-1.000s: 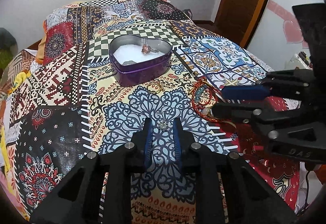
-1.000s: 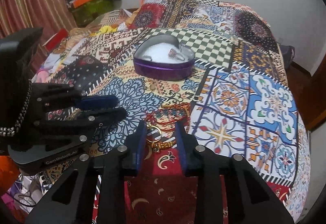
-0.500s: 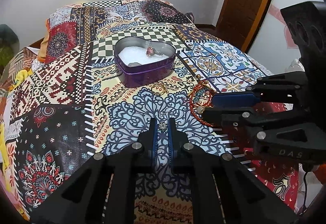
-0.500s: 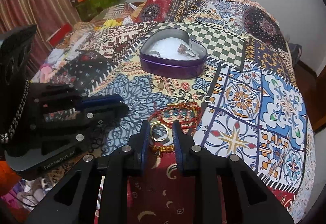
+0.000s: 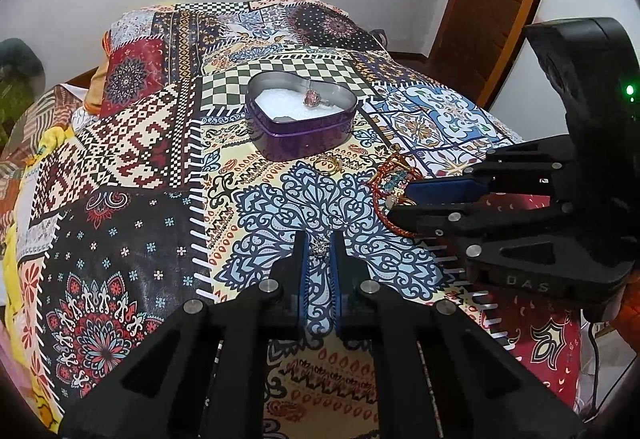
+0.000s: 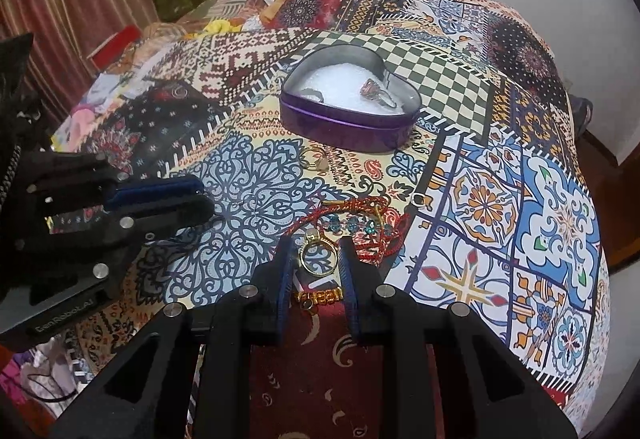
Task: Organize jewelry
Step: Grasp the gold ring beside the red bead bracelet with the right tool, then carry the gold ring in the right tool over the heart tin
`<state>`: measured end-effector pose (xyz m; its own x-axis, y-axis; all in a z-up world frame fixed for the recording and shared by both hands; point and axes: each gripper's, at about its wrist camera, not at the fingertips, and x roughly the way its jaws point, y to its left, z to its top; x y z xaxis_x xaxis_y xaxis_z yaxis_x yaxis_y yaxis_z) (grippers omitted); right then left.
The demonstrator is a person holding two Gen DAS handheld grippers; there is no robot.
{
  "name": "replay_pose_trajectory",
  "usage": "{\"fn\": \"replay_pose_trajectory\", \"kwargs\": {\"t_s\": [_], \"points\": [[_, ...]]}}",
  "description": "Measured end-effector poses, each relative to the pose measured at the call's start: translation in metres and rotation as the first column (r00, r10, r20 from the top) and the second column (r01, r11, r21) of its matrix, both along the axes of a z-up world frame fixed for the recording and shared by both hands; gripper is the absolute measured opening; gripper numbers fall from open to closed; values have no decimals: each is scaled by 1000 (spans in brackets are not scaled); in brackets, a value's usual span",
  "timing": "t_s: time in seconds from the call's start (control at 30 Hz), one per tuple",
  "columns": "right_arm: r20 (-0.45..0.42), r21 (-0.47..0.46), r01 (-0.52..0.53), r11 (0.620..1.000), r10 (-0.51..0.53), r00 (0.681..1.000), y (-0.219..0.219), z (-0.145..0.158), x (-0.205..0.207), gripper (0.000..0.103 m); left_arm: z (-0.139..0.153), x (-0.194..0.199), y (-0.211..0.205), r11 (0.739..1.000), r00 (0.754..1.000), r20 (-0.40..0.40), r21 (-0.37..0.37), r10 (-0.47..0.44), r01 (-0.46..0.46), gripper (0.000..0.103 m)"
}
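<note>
On the quilt (image 5: 132,143) — left tongs (image 5: 319,245) pinch a silver ring (image 5: 319,248).

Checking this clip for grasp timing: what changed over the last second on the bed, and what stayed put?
The left hand-held gripper narrowed its fingers around the small silver piece; the right hand-held gripper closed in on the gold ring. Whether either pinches its piece yet is unclear. The heart-shaped tin with the pink-stone ring, the loose gold ring and the red bracelet stayed put.
</note>
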<state>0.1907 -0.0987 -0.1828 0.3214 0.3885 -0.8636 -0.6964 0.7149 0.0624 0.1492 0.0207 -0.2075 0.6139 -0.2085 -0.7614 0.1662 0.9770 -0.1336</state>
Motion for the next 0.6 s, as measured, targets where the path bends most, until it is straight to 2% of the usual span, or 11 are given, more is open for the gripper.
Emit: {"fn": "replay_pose_trajectory", "kwargs": {"t_s": [0.2,0.4,0.6], "points": [[-44,48,22,999,-20,999,-6,-1,7,17,6,-3,0,1000,1000,15,-3,2,-2,8],[-22,71,40,997,-39,999,-8,7,3,17,19,-4,2,1000,999,45,-16,11,-10,8],[18,128,73,989,-76,997,-18,29,2,17,40,-2,3,999,995,100,-36,22,-19,8]]}}
